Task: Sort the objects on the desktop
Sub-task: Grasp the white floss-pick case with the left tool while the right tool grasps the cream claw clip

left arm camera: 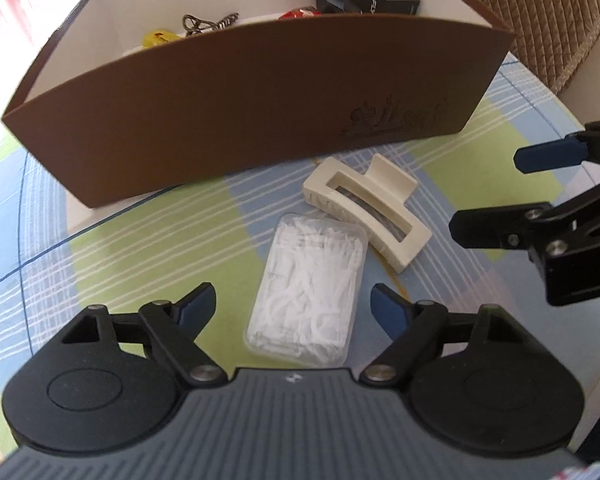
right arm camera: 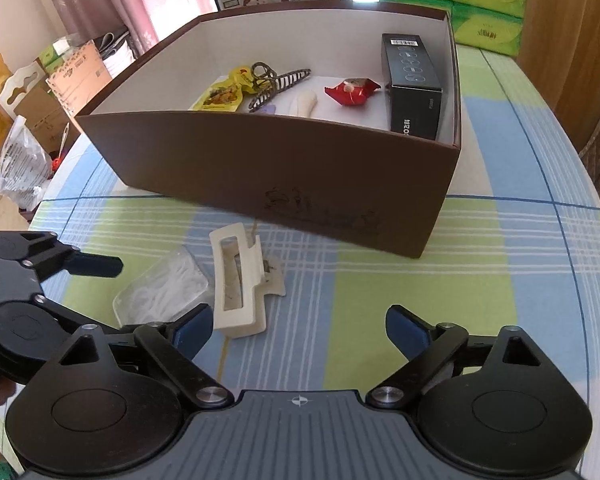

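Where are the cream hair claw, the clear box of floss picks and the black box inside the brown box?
cream hair claw (left arm camera: 374, 212), left wrist view, on its long frame bar.
clear box of floss picks (left arm camera: 312, 288), left wrist view, middle of its lid.
black box (right arm camera: 410, 64), right wrist view, on its top face.

Your left gripper (left arm camera: 294, 306) angles steeply downward, its blue-padded jaws spread wide with nothing clamped between them. Your right gripper (right arm camera: 300, 326) tilts down just beside it, jaws parted wide too, gripping nothing.
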{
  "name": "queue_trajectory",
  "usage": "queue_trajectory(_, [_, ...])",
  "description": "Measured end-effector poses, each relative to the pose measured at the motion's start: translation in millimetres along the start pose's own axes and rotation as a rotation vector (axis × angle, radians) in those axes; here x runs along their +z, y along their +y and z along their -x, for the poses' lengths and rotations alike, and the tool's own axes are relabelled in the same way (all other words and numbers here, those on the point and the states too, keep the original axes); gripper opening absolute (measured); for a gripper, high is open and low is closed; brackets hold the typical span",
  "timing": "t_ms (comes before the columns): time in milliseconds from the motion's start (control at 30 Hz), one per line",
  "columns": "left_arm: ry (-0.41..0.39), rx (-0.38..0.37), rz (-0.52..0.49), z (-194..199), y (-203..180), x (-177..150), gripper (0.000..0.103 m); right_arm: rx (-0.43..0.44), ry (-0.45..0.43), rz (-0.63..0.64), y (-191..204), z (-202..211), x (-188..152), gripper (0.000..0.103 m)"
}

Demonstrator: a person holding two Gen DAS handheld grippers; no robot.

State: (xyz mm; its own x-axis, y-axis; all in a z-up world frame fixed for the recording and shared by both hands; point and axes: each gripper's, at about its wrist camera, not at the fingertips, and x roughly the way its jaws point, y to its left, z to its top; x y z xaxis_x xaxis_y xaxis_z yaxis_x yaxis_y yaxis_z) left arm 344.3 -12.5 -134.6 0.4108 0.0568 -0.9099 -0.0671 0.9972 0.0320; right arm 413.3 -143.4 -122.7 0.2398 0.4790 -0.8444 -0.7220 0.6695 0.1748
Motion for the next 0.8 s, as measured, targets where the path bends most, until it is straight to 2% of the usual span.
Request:
queue_trajectory(167, [-0.005,-0.011,0.013,-7,4,2,0.070,0.005,0.004,0.006,-1,-5,6,0.091])
queue_trajectory(233, [-0.010,-0.028,0.023,-9,7,1,0.059,0.012,0.007,0.010,-1,-9,9,0.091])
queue_trajectory(300, [-0.011,-0.037,0.044,-10,12,1,0.053,0.019,0.012,0.018,1,-13,11,0.091])
queue_trajectory(800, [0.012,0.091,0.297,1,92,-24,0.053,0.075,0.056,0.117,29,-45,25,0.089])
